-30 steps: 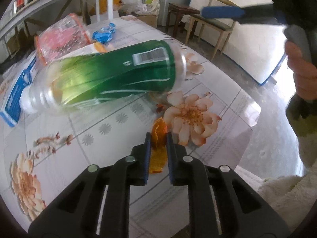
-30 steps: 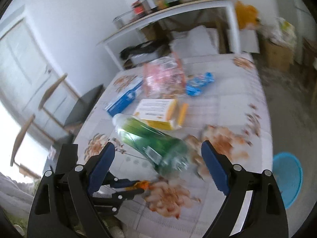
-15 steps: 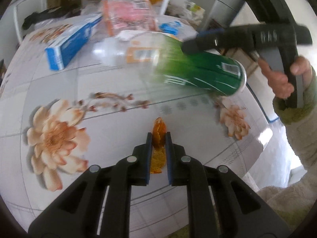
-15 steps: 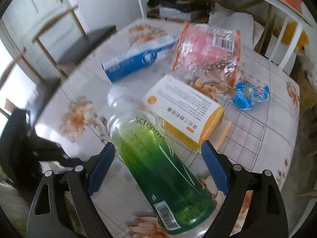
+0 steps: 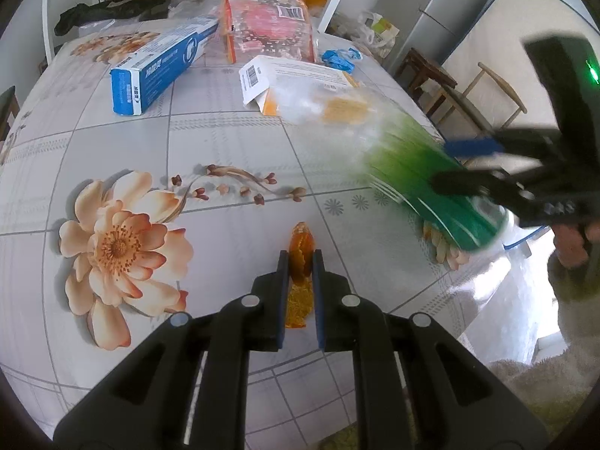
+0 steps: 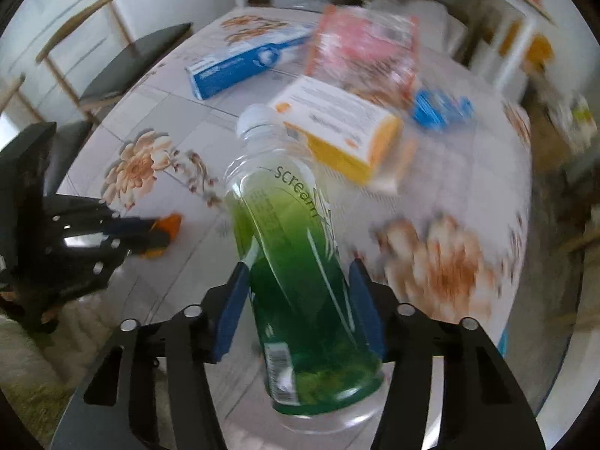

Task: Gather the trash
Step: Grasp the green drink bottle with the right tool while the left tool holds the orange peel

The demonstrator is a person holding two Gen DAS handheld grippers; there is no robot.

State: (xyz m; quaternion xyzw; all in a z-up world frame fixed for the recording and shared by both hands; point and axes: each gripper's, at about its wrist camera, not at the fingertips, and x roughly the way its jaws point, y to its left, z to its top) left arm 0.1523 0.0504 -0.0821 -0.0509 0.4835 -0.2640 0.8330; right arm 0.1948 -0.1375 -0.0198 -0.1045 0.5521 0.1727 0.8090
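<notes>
**A:** Left wrist view first: what did the left gripper (image 5: 300, 262) have?

**B:** Its jaws were clenched on an orange peel (image 5: 301, 253), low in the centre of the frame, above the floral table (image 5: 210, 142). Further right, the green bottle (image 5: 423, 172) blurred across mid-frame.

**A:** And in the right wrist view?

**B:** The right gripper (image 6: 298, 281) had just been closing, with the bottle's lower body between the blue pads. Whether the pads already pressed on it, I could not tell.

**A:** How would that grasp go well?

**B:** I'd judge it best to close squarely across the round body, firmly enough that the slick plastic can't roll out.

**A:** How did the bottle look?

**B:** Clear plastic with a green label fading upward, a white cap (image 6: 258, 114) at upper centre, and a barcode near the base. The cap pointed toward the yellow-and-white box (image 6: 337, 127).
</notes>
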